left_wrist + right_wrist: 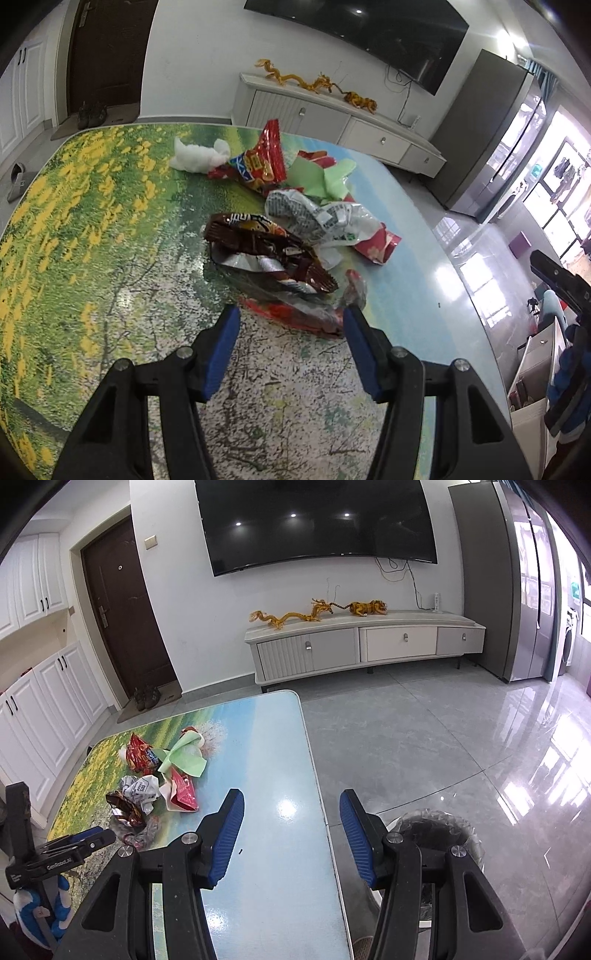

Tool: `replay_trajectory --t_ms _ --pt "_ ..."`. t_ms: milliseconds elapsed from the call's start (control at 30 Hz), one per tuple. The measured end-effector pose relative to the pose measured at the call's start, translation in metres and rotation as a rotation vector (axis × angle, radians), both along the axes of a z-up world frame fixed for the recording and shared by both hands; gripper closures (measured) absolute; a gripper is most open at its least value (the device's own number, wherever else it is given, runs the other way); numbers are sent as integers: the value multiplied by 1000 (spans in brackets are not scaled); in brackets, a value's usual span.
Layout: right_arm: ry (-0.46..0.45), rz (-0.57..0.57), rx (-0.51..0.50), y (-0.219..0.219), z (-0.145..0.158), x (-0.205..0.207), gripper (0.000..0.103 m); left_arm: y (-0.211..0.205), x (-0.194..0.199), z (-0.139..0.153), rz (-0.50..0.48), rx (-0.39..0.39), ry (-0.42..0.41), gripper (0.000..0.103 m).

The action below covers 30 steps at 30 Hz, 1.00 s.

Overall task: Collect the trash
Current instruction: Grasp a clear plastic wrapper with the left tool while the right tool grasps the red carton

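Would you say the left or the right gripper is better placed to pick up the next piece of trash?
Left. The left gripper is open right at the clear red wrapper, nearest of the pile. The right gripper, also open, hangs over the table edge beside the bin.

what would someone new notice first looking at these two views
A heap of crumpled wrappers sits mid-table on the flower-meadow tabletop, a brown snack bag nearest the left gripper, whose jaws are open just short of it. The right gripper is open too, above the table edge, with a lined trash bin on the floor below.
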State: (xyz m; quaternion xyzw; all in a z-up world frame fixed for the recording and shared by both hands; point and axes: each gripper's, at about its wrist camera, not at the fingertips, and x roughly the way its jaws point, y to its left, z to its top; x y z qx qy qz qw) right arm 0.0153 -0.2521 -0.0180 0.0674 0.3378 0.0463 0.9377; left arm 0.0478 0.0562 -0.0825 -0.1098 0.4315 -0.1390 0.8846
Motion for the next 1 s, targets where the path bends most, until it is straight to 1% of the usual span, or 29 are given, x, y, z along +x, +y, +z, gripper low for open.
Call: replay_trajectory --t_ms 133,167,200,267,400,533,567,667,767,867,1000 --pt "17 23 -11 4 -8 7 52 -7 9 -6 -3 -7 19 49" --pt "22 31 -11 5 -11 10 52 -10 10 -7 -6 -4 21 51" --pt "26 38 -9 6 -13 12 52 -12 12 -8 -9 0 24 55" --pt "34 60 -10 10 -17 18 52 -16 15 -10 -13 -6 27 60" --pt "48 120 -5 24 -22 33 52 -17 17 -11 -7 -18 21 71" --pt "62 184 -6 43 -28 51 52 -17 15 -11 -9 -24 14 79" --pt "67 203 -7 48 -31 56 52 -16 15 -12 -8 -31 12 83" --pt "94 259 -11 66 -41 69 52 -12 16 -13 6 -43 16 91" --pt "128 320 -10 84 -54 77 52 -3 14 -15 20 -64 22 94" --pt "162 379 -7 101 -68 81 52 5 13 -16 30 -76 24 95" --pt "178 433 -26 121 -78 86 52 10 11 -16 31 -85 21 96"
